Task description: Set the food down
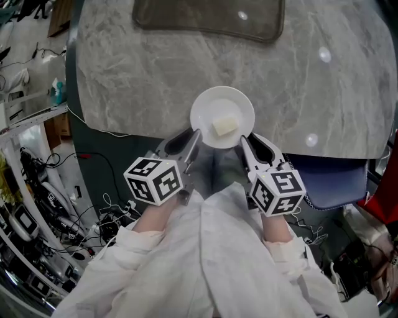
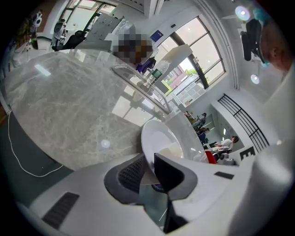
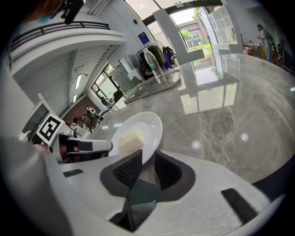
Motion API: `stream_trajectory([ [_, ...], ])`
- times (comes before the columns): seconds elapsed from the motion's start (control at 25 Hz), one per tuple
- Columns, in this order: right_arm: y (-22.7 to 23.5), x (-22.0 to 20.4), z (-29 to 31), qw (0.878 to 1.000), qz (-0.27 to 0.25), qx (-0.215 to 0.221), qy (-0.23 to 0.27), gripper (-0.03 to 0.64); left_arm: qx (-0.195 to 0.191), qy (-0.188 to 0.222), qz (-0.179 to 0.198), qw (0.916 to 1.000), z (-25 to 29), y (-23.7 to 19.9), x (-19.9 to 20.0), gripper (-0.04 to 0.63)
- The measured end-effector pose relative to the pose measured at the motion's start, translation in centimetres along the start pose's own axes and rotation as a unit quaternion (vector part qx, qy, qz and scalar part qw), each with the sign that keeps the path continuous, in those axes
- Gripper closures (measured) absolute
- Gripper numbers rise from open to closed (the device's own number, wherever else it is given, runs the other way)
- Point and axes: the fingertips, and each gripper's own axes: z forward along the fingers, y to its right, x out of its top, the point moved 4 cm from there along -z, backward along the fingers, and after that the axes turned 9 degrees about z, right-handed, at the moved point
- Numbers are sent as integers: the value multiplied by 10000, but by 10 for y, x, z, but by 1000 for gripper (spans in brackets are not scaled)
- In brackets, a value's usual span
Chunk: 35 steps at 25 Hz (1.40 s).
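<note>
plate is seen white | food pale yellow | table grey, veined like marble | mat at 12 o'clock dull brown | marker cubes patterned in black-and-white squares | sleeves white

Readable words, numbers and brands: none in any view.

Item 1. Left marker cube, on the left gripper, near left. Its faces carry black-and-white square code patterns, not letters or digits.

Item 2. Right marker cube, on the right gripper, near right. It carries the same kind of square code patterns, not letters or digits.

Item 3. Blue sign, on a wall far beyond the bench. The pale marks on it are too small to read.

Item 4. Bottle, standing at the far edge of the bench. Any print on it is too small to make out.
</note>
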Motion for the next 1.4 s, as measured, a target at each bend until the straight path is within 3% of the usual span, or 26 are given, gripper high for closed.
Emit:
stream_trajectory([
  [0.24,2,1,-2,10000,62,32,39,546,9,-44,136,9999,-1,4,-2,525],
  [0.6,-4,13,-18,9995,30,177,256,548,-32,254,196,9995,-14,20,5,526],
  [1.08,-3,53,-40,9971,-203,499,538,548,108,641,497,9966,-15,52,38,526],
  [1.4,-11,73,-38,9961,-285,474,693,548,31,760,706,9946,-17,52,60,526],
])
